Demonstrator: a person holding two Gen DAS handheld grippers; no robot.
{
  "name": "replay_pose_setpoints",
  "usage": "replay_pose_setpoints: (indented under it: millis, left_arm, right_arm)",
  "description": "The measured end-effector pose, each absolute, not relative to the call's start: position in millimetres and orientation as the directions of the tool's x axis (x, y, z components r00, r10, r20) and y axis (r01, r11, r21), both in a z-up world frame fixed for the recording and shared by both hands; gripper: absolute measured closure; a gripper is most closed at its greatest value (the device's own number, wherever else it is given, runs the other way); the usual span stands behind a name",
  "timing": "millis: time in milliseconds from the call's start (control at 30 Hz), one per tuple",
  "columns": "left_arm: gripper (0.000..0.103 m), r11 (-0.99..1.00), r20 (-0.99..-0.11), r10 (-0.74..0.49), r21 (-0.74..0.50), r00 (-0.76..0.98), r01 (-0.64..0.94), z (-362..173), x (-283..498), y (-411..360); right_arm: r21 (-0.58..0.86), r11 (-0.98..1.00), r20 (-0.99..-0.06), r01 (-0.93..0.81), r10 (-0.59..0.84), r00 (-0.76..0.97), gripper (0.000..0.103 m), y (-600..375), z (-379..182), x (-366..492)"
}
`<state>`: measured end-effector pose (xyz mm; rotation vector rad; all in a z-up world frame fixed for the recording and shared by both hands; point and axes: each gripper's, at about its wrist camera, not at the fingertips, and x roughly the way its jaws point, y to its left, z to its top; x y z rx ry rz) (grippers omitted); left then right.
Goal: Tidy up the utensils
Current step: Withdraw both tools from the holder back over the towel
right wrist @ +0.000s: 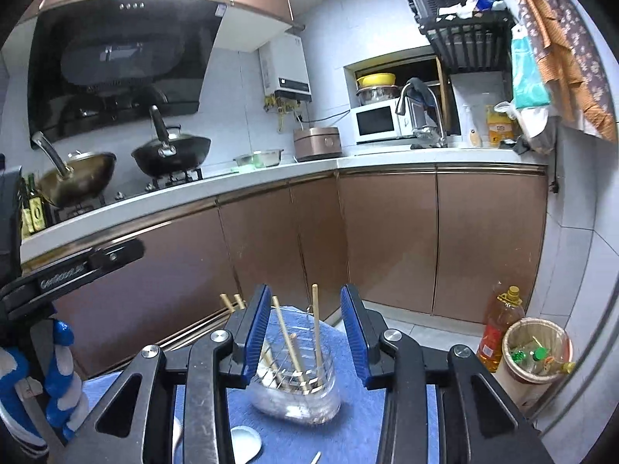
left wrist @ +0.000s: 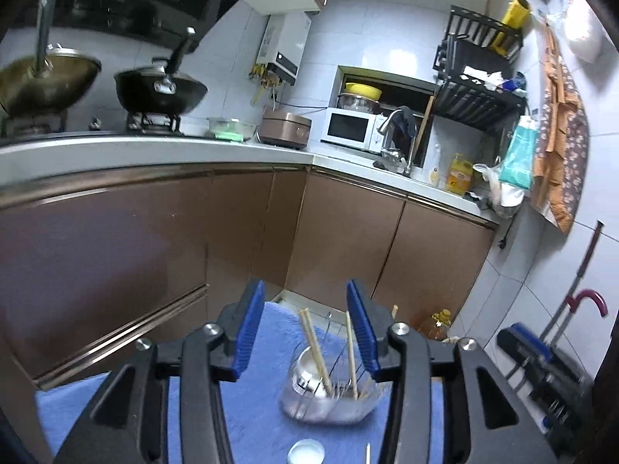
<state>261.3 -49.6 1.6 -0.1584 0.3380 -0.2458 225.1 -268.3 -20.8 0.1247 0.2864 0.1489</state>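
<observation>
1. The left gripper (left wrist: 305,332), black-armed with blue ribbed pads, is seen with its jaws parted about halfway; nothing is clamped between them.
2. The right gripper (right wrist: 303,332), of the same build, is likewise seen part open and empty.
3. A small round white dish (left wrist: 305,451) and the tip of a loose wooden stick (left wrist: 368,453) are seen at the near edge of the blue fleecy cloth (left wrist: 255,417).
4. Just beyond the fingertips, a clear glass jar (right wrist: 296,390) is stood on the cloth; several pale wooden chopsticks (right wrist: 316,328) are leaned upright in it, along with a silver metal spoon (left wrist: 305,375).
5. A gloved hand in blue and white (right wrist: 58,379) is seen at the left of the right wrist view.
6. Farther off, brown cabinet doors (right wrist: 387,239), a white counter (left wrist: 154,150), two woks (left wrist: 160,89) and a white microwave (right wrist: 377,121) are seen.
</observation>
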Motion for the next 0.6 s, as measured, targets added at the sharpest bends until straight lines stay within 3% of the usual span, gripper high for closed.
replay_pose_setpoints:
  millis: [133,600]
  left_arm:
    - [0.06,0.96,-0.32,-0.266,-0.178,0.91,0.218,10.1,214.1,-28.7]
    - [0.058,0.974,-0.334,-0.177,-0.192,0.926,0.117,22.1,77.7,45.2]
  right_arm:
    - [0.158,0.979,-0.264,-0.129,0.168,0.95,0.06,-269.7,-10.7,181.2]
    - [0.256,0.956,-0.235,-0.142,0.204,0.95,0.054,-280.5,0.5,74.7]
